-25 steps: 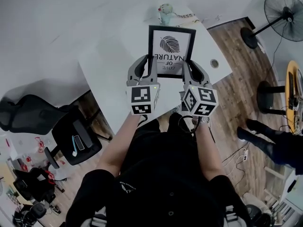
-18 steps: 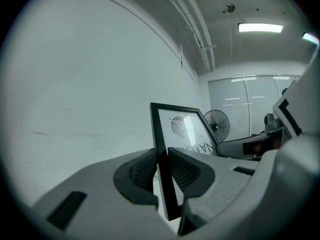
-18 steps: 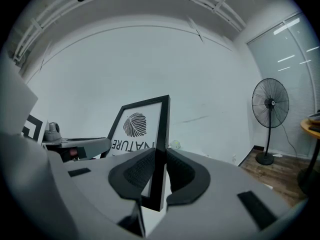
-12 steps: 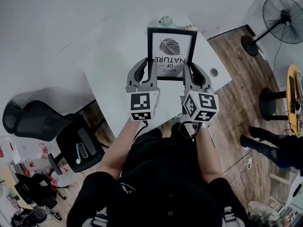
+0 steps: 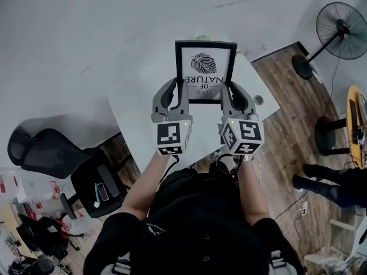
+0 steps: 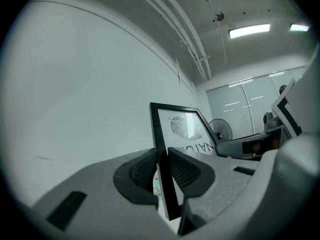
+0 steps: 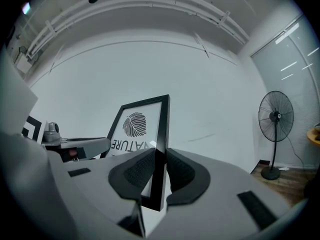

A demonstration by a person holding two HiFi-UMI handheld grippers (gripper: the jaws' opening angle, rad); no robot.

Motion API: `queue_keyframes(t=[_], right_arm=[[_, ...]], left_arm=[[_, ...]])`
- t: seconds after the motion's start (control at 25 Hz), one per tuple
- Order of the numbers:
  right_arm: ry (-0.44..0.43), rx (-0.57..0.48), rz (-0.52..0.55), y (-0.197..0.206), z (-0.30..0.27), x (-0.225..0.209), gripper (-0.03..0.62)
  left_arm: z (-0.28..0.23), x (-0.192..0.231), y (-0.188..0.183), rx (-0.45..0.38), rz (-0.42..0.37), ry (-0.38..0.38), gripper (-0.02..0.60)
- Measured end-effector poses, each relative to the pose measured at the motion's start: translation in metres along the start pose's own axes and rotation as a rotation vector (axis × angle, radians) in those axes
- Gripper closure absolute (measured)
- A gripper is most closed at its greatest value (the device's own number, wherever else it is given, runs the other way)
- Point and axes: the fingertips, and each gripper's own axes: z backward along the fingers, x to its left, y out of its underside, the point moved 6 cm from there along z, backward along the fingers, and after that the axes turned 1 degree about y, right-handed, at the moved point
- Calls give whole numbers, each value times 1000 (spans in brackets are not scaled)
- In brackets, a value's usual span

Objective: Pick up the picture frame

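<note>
Since a second ago, we have lifted the frame (image 5: 205, 70) higher over the table (image 5: 137, 105), and both grippers have risen with it. Our left gripper (image 6: 163, 159) is clamped on the frame's left bar and our right gripper (image 7: 159, 159) on its right bar, with the pads pressing the black moulding low down. The frame stands upright above the table's far end. Its print shows a leaf over "OF NATURE", which reads upside down in the head view. A fan (image 5: 344, 24) stands on the floor right of the table, well apart.
</note>
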Motion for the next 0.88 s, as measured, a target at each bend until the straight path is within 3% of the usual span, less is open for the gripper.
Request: queue_keyframes(t=[0.52, 0.88], right_arm=[[-23, -91, 19, -46, 8, 12, 525], [-25, -89, 27, -43, 15, 19, 525]], left_arm=[[9, 5, -49, -99, -45, -2, 506], [21, 5, -44, -104, -34, -8, 506]])
